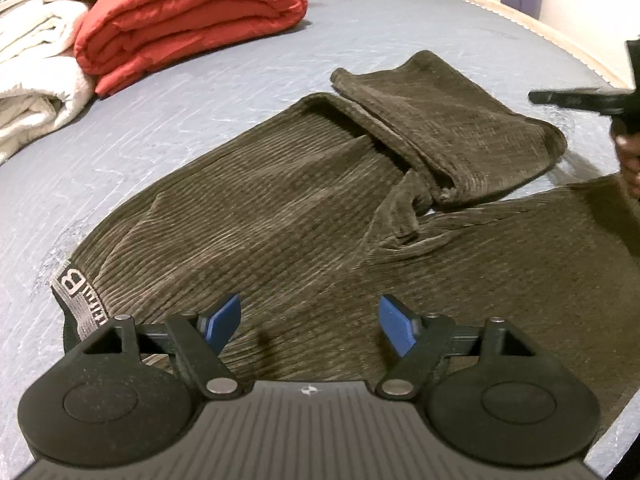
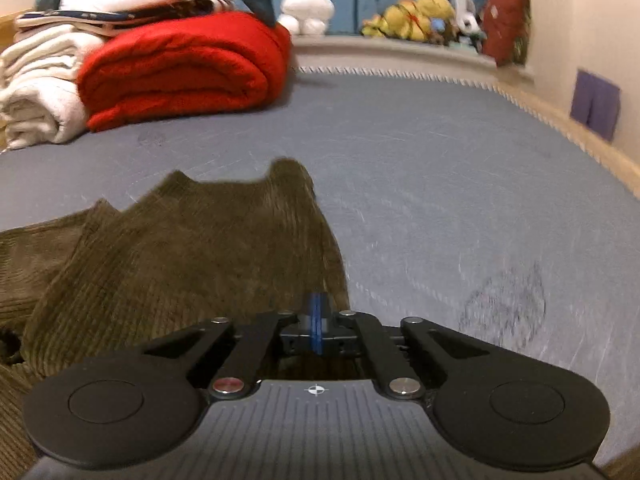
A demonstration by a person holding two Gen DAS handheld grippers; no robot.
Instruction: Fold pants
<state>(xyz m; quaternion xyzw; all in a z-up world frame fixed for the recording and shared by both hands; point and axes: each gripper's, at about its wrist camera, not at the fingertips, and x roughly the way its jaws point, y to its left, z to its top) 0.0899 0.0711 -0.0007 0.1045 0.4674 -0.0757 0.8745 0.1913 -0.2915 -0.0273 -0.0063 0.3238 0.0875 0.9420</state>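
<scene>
Grey-blue mattress (image 2: 420, 184) under everything, with one red blanket (image 1: 188, 20) and one white towel pile (image 1: 36, 76) stacked at the far left. We've got one pair of brown corduroy pants (image 1: 280, 208) lying in the middle, leg folded over. Left gripper (image 1: 311, 326) spread wide above them, right gripper (image 2: 316, 322) pressed together, whether on the fabric we can't tell.

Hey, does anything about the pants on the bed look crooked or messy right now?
Yes. The brown corduroy pants aren't lying flat: one leg is doubled back at an angle, and the fabric bunches into a twisted wrinkle where that fold starts. The folded red blanket looks tidy.
</scene>
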